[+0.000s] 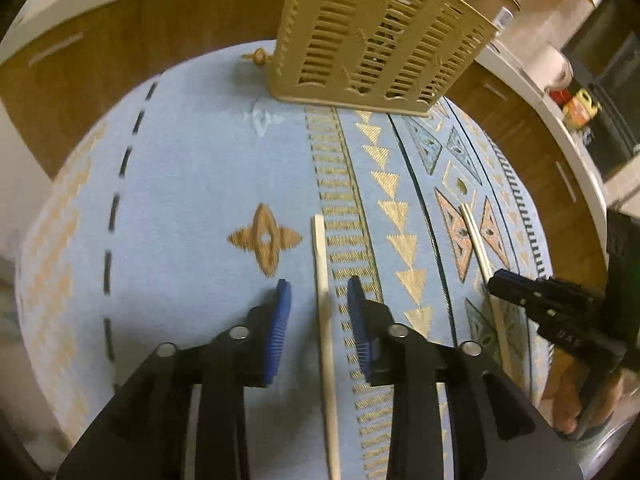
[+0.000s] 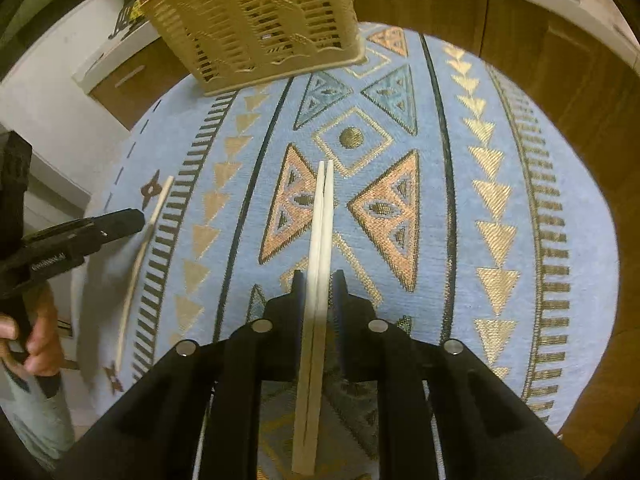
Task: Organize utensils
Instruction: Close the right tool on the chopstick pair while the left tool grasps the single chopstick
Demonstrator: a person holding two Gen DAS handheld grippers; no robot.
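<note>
On blue patterned cloth [image 1: 192, 184], pickup step w/ both grippers – left gripper [image 1: 319, 300] jaws apart, straddling single chopstick [image 1: 324, 320], no grip; right gripper [image 2: 319, 280] narrow around chopstick pair [image 2: 322, 224], contact unclear – next: squeeze, lift, carry to beige holder [image 1: 372, 36] at far edge

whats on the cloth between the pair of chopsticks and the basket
Nothing: in the right wrist view only bare patterned cloth lies between the tips of the chopstick pair and the slatted basket.
</note>
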